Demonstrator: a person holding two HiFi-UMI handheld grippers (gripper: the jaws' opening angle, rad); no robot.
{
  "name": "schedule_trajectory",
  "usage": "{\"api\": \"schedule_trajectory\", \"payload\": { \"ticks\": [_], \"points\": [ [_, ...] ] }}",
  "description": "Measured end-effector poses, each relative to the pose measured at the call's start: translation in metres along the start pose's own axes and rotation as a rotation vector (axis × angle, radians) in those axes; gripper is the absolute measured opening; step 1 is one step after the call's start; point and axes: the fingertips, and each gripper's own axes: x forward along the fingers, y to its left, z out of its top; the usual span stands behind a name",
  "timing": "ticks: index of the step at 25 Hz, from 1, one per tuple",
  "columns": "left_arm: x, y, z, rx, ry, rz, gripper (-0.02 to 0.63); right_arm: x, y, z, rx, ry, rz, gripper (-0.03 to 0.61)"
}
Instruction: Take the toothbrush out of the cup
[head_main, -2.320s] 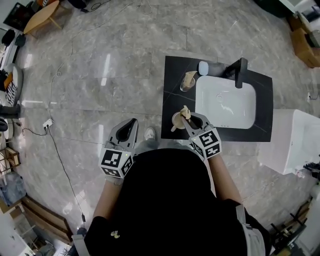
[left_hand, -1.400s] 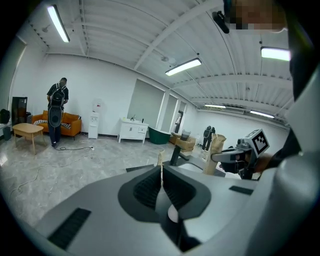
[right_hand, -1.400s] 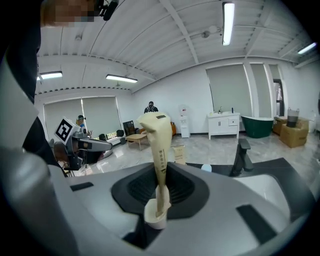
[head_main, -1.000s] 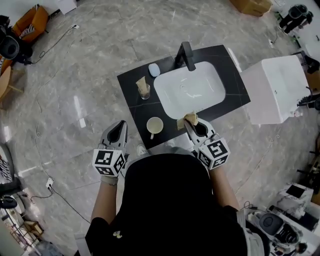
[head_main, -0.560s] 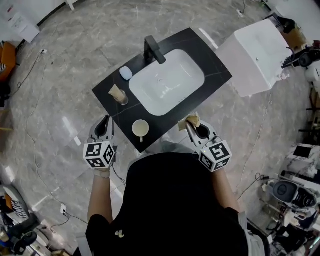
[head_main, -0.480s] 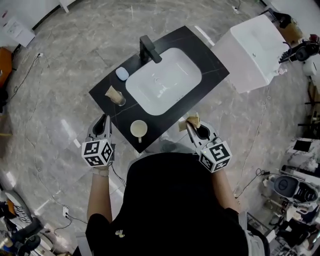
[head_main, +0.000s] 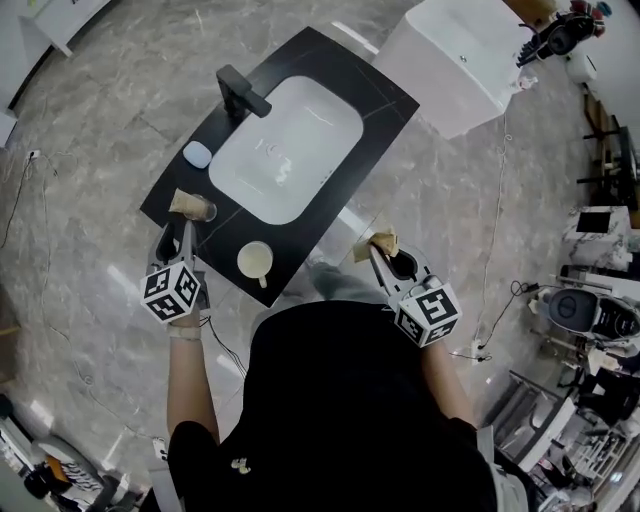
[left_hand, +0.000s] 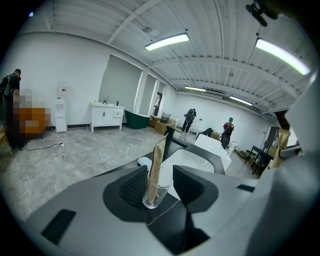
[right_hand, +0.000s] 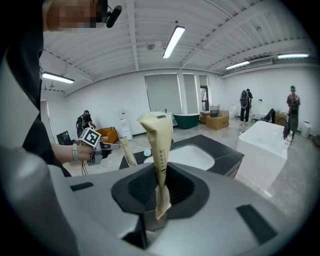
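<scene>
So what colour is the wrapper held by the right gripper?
Tan paper wrapper with dark print; it shows best in the right gripper view.

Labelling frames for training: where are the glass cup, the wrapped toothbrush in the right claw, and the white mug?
glass cup (left_hand: 153, 204), left gripper view, its thick base.
wrapped toothbrush (right_hand: 161, 160), right gripper view, middle of the paper wrapper.
white mug (head_main: 255, 262), head view, its pale inside.

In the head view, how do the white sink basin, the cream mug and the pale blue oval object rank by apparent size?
1. White sink basin, clearly largest.
2. Cream mug.
3. Pale blue oval object, only a little smaller than the mug.
</scene>
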Motion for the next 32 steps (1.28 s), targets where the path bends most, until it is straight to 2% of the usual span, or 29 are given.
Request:
{"api": "schedule_trajectory", "payload": {
  "ticks": [7,14,18,32],
  "points": [
    [0.032,-0.003,0.003,0.017,0.022,-0.046,0.155,-0.012,-0.012,-0.015,0.057,0.002,-0.075,0.055],
    [0.044,0.01,0.011,0.011,0.033,0.005,0.146,-0.019,-0.015,-0.018,0.082,-0.008,-0.107,0.055],
    [0.043,0.008,0.011,0.039,0.035,0.013,0.066,-0.019,-0.014,-0.02,0.088,-0.007,-0.107,0.055],
    [0.044,0.005,0.009,0.078,0.061,0.02,0.051,-0.016,-0.013,-0.017,0.077,-0.011,-0.094,0.055]
  ]
}}
